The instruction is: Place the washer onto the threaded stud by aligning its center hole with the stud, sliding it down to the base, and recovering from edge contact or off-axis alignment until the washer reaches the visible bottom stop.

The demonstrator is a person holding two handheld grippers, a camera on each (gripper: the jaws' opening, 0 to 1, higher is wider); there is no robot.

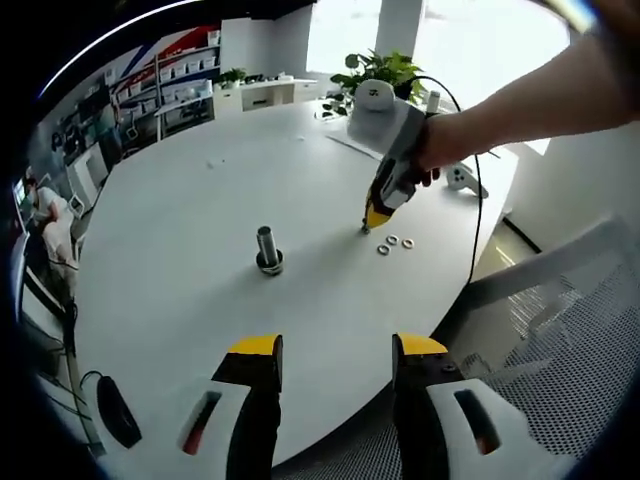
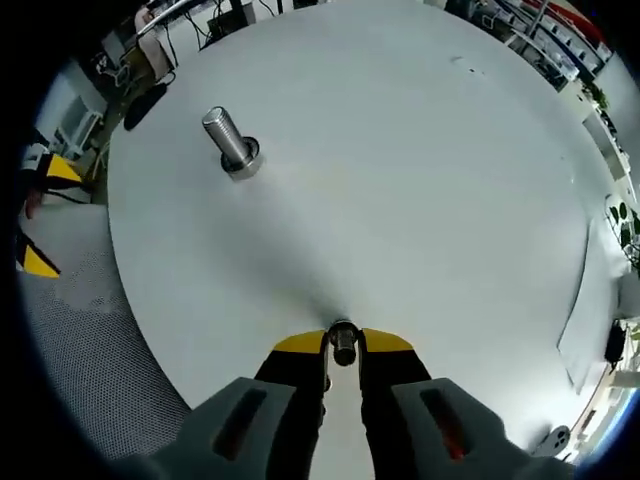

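A threaded steel stud [image 1: 268,248] stands upright on its wide base near the middle of the white round table [image 1: 160,220]. Three loose washers [image 1: 393,243] lie to its right. In the left gripper view my left gripper [image 1: 338,350] is open over the table's near edge, holding nothing. A hand holds my right gripper [image 1: 368,226] with its tip down at the table, just left of the loose washers. In the right gripper view the right gripper [image 2: 343,345] is shut on a washer [image 2: 343,340] held edge-on, with the stud [image 2: 230,140] far off at upper left.
A mesh chair [image 1: 560,330] stands off the table's right edge. A black object [image 1: 118,415] with a cable lies at the near left rim. At the far side are a sheet of paper [image 1: 350,143], a white controller [image 1: 462,178] and a plant [image 1: 385,70].
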